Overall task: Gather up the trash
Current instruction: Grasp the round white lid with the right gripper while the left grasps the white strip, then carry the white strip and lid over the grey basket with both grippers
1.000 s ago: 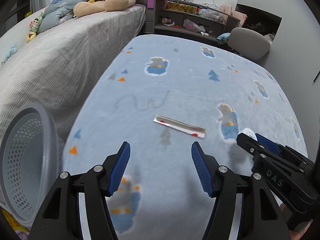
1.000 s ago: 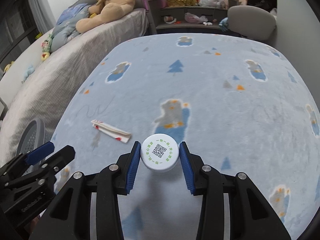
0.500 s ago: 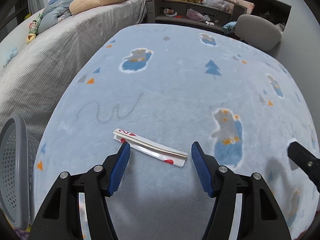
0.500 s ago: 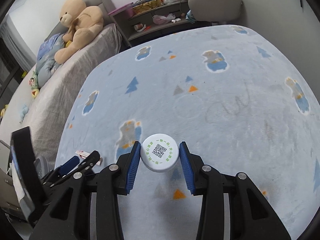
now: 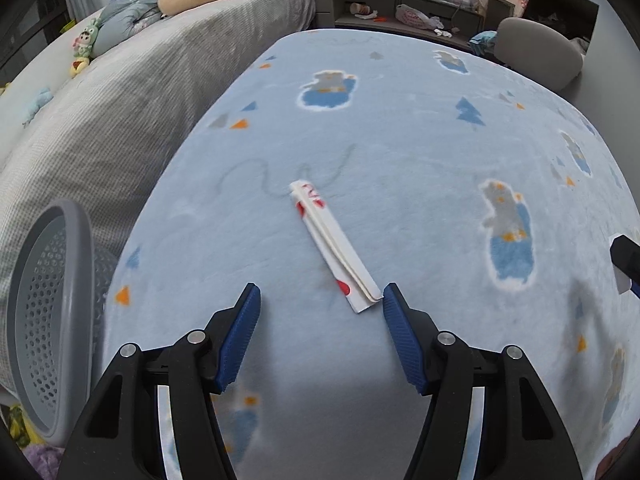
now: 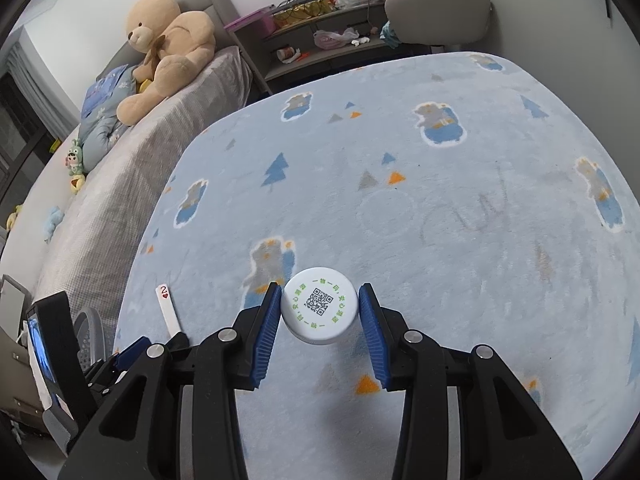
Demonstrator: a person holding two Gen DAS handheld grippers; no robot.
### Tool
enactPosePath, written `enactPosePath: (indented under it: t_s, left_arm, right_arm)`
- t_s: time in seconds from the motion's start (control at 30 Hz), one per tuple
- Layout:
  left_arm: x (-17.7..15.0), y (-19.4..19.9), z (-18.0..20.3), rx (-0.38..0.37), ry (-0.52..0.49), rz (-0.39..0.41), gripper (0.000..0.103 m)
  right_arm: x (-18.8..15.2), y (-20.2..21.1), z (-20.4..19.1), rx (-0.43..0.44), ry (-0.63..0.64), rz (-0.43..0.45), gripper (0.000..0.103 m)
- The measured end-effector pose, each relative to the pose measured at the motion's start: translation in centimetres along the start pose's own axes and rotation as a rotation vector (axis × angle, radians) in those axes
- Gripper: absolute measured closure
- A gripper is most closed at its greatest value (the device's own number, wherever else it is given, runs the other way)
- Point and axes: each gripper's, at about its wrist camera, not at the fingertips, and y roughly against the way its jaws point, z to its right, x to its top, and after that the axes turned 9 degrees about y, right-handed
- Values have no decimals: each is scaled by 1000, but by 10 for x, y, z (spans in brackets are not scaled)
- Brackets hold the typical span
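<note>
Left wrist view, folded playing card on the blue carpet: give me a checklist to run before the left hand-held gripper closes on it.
1. Left hand-held gripper open and empty: ok.
2. Folded playing card centred between the fingers: not ok; only its near end lies beside the right-side finger, the rest runs away ahead.
3. Card lying across the closing direction: not ok; it lies nearly lengthwise.
4. Fingers down at the carpet: cannot tell.
5. Right hand-held gripper shut on the white cap, clear of the card: ok.
6. Grey mesh basket nearby on the left, nothing in between: ok.
</note>
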Motion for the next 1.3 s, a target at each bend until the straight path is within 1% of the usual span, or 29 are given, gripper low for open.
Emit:
enactPosePath:
  t_s: [0.17,0.27,0.37,0.5,0.7,0.73,0.77,0.8,0.87,0.9,0.93,1.1,1.3]
  left_arm:
    - [-4,5,-20,-12,30,-14,42]
    - [-4,9,-26,-38,50,-10,42]
    - [0,10,-24,-52,48,4,41]
    - [9,1,-17,-60,37,-3,41]
    - [18,-15,-12,-49,25,-1,41]
    - [18,-15,-11,-45,19,7,43]
    - [18,-15,-10,-44,13,11,50]
    - [18,-14,-9,-41,6,17,54]
    - [18,-12,-8,-58,-9,16,77]
    - [18,-11,-8,-61,-13,12,86]
    - [17,-10,-8,-68,-15,9,87]
    - [11,1,-17,-96,-12,11,87]
    - [3,31,-42,-124,-1,41,87]
  right_arm:
    - [0,-1,-2,1,6,-3,64]
    - [0,-1,-3,4,6,-3,64]
    - [-1,-2,-3,12,3,-6,64]
    - [-1,-2,-3,16,1,-6,64]
    - [-1,-5,-5,25,3,-12,63]
    - [-2,-5,-6,26,4,-15,63]
    - [-2,-6,-6,27,6,-17,63]
    - [-2,-6,-7,27,7,-18,63]
    - [-3,-7,-8,29,10,-21,63]
    - [-3,-7,-9,31,12,-22,63]
    - [-3,-7,-9,32,13,-23,63]
    - [-5,-7,-18,32,33,-26,63]
    - [-11,-5,-43,31,102,-30,63]
